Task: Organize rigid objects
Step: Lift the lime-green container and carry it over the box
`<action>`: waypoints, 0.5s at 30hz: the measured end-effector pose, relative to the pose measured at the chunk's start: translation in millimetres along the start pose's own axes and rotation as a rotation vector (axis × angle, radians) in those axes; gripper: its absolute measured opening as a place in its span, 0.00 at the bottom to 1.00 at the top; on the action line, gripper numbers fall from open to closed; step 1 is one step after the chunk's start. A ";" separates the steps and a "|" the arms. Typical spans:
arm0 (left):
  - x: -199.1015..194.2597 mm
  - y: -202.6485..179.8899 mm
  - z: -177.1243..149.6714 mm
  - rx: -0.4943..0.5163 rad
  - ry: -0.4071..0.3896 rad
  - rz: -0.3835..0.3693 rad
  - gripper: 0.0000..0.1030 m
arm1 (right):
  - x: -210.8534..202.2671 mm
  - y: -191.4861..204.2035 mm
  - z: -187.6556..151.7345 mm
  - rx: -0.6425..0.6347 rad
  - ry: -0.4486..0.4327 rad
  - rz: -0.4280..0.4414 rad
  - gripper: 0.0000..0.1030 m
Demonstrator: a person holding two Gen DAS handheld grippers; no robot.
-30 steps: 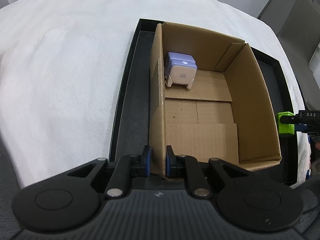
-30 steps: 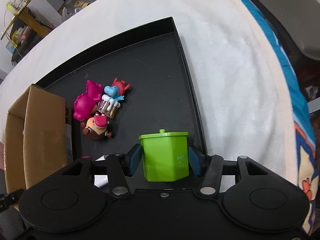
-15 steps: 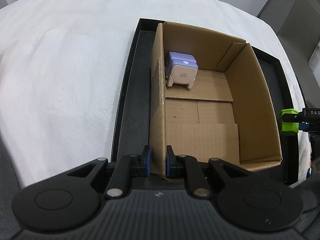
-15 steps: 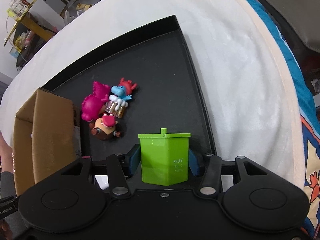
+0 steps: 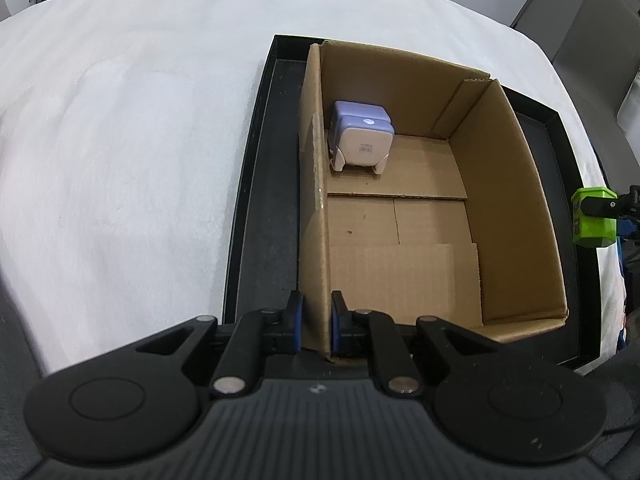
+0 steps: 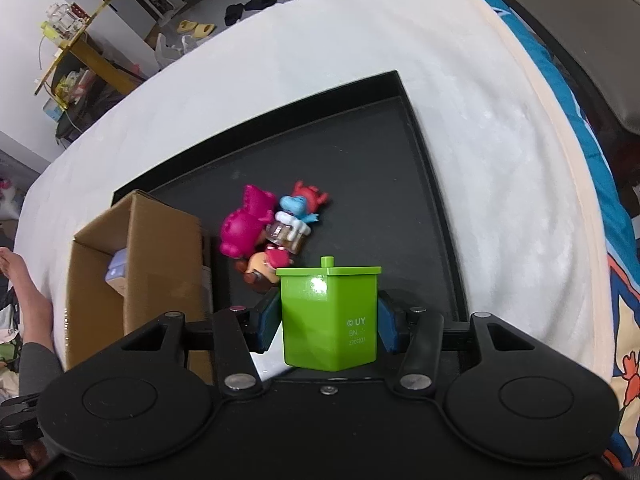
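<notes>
I have the green bin (image 6: 330, 316) pinched between the right gripper (image 6: 329, 322) jaws, its flat sides pressed by the blue pads, and it hangs clear above the black tray (image 6: 424, 168), just off the right wall of the box (image 5: 516, 216). My left gripper (image 5: 316, 326) has its jaws clenched on the near end of the box's left wall, which steadies the carton. So I judge this to be the carry step: the bin is picked and the drop into the box is not yet done. The next move, as I read it, calls for bringing the bin over the right wall, high enough for its base to pass the rim, then lowering it onto the bare cardboard floor, away from the lilac case (image 5: 362, 140) that sits in the far left corner. The bin is hard glossy plastic, faceted and tapering, with a flanged lid and a small knob, and it should not give under the pads. The box is plain corrugated card with overlapping floor flaps, light enough to slide if nudged. The toys (image 6: 276, 228) left on the tray are a huddle of smooth moulded figures in pink, blue, red and tan, touching one another. The tray lies on a soft white blanket (image 6: 500, 152), which looks plush and yielding.
</notes>
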State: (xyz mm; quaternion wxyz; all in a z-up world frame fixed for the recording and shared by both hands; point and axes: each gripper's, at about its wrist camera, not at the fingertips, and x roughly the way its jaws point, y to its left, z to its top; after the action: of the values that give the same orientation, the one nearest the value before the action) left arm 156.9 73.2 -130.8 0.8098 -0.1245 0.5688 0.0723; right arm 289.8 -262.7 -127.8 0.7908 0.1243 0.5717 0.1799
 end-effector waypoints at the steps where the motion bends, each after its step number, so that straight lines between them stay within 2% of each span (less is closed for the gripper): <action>1: 0.0 -0.3 0.2 0.001 0.002 0.003 0.12 | -0.4 2.7 -0.3 -0.002 -0.001 0.003 0.47; 15: 1.5 -1.6 0.9 0.005 0.033 0.024 0.12 | -20.9 49.6 8.4 -0.073 -0.029 0.037 0.47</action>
State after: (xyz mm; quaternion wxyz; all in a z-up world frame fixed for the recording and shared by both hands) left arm 158.6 71.9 -131.8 0.7998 -0.1169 0.5835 0.0787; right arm 284.8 -226.7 -87.2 0.7997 0.1083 0.5507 0.2132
